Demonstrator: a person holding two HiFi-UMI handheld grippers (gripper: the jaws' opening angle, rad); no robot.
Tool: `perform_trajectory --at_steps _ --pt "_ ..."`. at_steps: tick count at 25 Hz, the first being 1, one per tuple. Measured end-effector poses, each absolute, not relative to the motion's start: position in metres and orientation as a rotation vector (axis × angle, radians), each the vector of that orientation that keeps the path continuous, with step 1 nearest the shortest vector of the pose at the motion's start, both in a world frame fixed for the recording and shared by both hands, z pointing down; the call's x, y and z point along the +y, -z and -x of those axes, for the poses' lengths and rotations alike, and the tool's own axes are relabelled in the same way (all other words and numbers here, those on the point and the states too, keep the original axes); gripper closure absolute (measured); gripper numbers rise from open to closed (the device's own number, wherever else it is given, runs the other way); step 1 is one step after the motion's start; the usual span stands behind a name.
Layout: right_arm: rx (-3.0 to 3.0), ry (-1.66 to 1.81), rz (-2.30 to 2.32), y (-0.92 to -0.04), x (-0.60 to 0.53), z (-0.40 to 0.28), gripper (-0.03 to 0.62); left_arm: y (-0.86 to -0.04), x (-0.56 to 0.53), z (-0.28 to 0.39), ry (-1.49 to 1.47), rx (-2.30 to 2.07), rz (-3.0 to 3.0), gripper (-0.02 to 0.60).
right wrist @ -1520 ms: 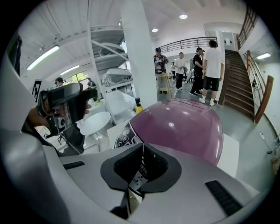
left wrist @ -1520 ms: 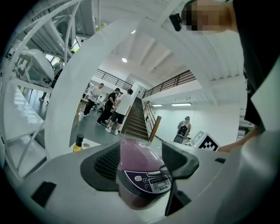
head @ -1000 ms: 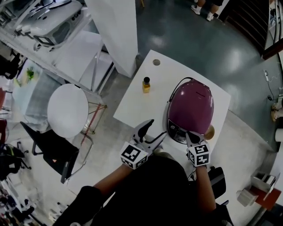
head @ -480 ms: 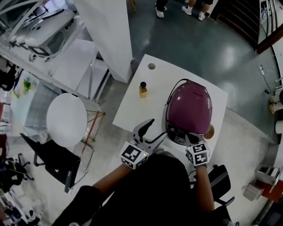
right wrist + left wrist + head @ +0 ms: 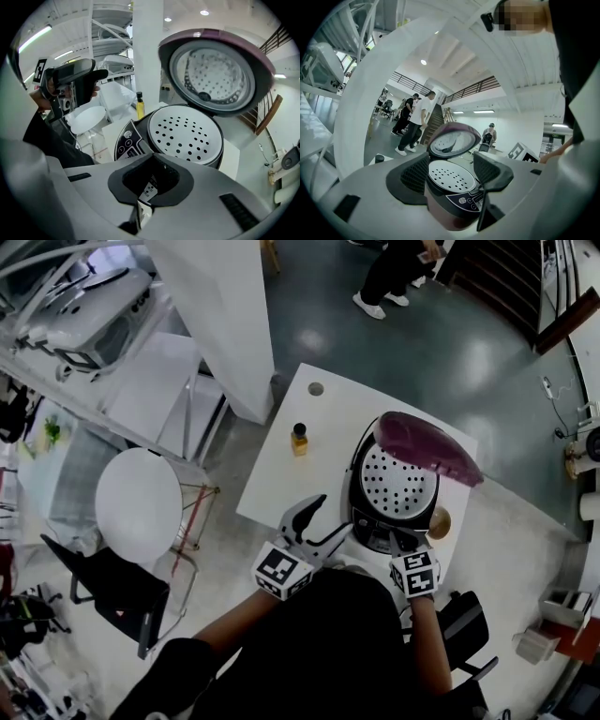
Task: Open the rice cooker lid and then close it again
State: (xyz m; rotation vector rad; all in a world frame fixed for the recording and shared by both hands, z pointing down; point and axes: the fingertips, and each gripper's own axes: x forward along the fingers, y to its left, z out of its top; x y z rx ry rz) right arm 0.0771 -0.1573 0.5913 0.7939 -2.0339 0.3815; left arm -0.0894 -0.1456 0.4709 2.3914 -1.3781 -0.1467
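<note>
Gaping now, previously shut lid [image 5: 427,447]; right hand-held gripper [image 5: 401,538] closed empty, left one [image 5: 335,512] spread.

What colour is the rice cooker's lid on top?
The lid is shiny purple; the head view shows it best.

The control panel [image 5: 126,140] of the rice cooker [image 5: 394,488] is partly covered by the right gripper [image 5: 402,540], and its print is too small to be read. A tan round object [image 5: 440,521] is half hidden behind the cooker. A person [image 5: 392,273] is cut off by the top edge.
</note>
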Motion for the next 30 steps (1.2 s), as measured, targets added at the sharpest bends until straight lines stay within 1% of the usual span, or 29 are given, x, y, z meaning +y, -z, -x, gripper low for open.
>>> perform_trajectory --at_steps 16,19,24,30 --pt "-2.008 -0.406 -0.772 -0.591 -0.160 -0.073 0.594 -0.468 -0.140 0.104 0.165 -1.370 -2.402 0.307" --pt "-2.008 -0.406 -0.775 -0.592 -0.159 -0.073 0.594 -0.462 -0.152 0.120 0.177 -1.406 -2.378 0.307" --pt "-2.052 -0.362 -0.804 -0.586 -0.164 -0.070 0.594 -0.436 -0.191 0.149 0.174 -1.469 -2.433 0.307" --pt "-2.085 -0.301 -0.778 -0.587 -0.161 -0.071 0.594 -0.389 -0.230 0.124 0.209 -1.427 -2.533 0.307"
